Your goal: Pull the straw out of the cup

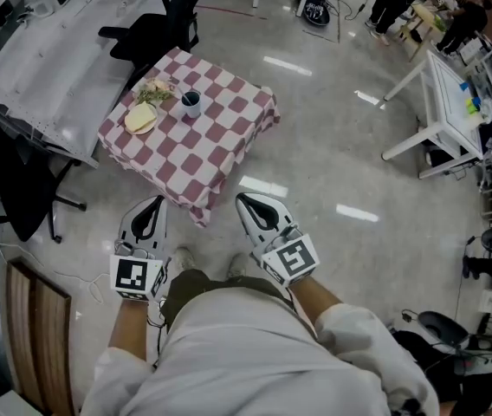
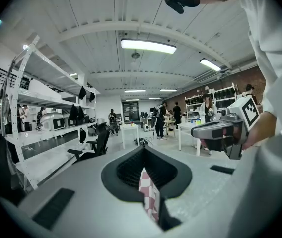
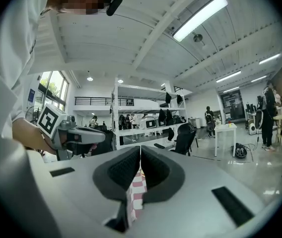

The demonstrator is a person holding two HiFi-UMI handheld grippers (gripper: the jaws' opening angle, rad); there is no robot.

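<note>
Jaws are seen pressed together and empty on the left gripper (image 1: 148,217) and the right gripper (image 1: 259,211) in the head view. Unless they are opened, the cup (image 1: 191,104), well ahead on the desk (image 1: 220,137), could be knocked over. One cup, one plate (image 1: 141,119) and one desk are counted; no straw can be made out. Two closed jaws are counted in the left gripper view, and two in the right gripper view.

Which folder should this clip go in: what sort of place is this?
Probably an open workshop or lab: white worktables, tall metal shelves of equipment, rolling office chairs on a polished floor, plus one small checkered table.
</note>
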